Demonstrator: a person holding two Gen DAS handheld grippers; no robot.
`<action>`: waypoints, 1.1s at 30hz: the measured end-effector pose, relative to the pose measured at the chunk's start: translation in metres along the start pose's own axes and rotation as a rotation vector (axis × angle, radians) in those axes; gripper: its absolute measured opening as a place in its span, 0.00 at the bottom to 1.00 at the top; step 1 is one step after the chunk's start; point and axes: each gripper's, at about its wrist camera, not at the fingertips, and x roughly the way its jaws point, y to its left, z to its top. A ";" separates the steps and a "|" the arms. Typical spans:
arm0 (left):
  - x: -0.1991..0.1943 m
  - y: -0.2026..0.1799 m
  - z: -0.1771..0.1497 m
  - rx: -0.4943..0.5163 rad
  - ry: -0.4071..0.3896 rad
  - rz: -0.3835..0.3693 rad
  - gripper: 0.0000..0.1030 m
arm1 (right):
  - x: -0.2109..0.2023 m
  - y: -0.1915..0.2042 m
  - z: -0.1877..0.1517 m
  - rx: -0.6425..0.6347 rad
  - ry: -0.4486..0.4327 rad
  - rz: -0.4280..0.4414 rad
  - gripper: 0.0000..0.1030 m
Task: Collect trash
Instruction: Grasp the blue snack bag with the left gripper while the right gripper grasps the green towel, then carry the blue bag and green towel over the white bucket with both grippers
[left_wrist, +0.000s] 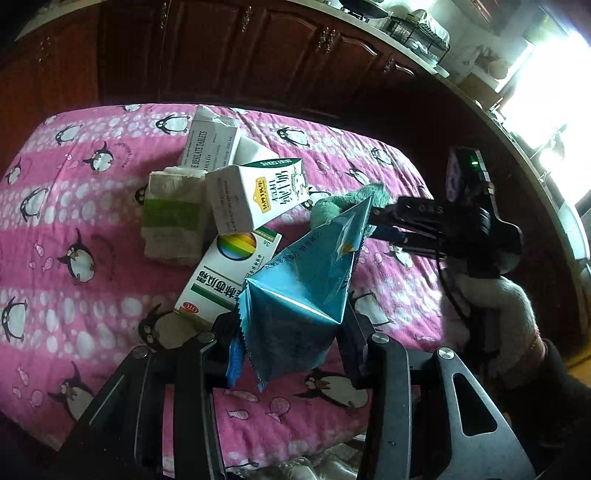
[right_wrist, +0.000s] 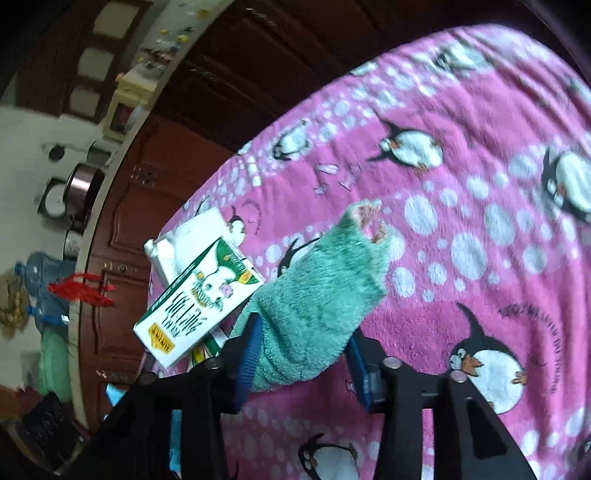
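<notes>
**A:** What's collected?

**B:** Left gripper (left_wrist: 291, 354) clamps a blue foil wrapper (left_wrist: 303, 291); right gripper (right_wrist: 301, 363) clamps a green fuzzy sock (right_wrist: 314, 314).

**A:** Remaining?

**B:** Milk carton (left_wrist: 258, 194), medicine boxes (left_wrist: 225, 273) and tissue pack (left_wrist: 173, 218) lie piled on the penguin blanket (left_wrist: 74, 184).

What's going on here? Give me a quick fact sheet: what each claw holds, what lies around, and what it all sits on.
left gripper: shut on a blue foil wrapper
right gripper: shut on a fuzzy green sock
surface: pink penguin blanket
pile on blanket: milk carton, tablet box, rainbow-logo box, tissue pack
background: dark wooden cabinets
</notes>
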 end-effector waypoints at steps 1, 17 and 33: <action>0.000 -0.001 0.000 0.001 -0.001 -0.004 0.39 | -0.006 0.004 -0.001 -0.034 -0.009 -0.015 0.31; 0.014 -0.063 0.026 0.083 -0.038 -0.060 0.39 | -0.149 -0.025 -0.029 -0.139 -0.208 -0.116 0.31; 0.031 -0.151 0.048 0.236 -0.029 -0.097 0.39 | -0.234 -0.090 -0.049 -0.062 -0.310 -0.214 0.31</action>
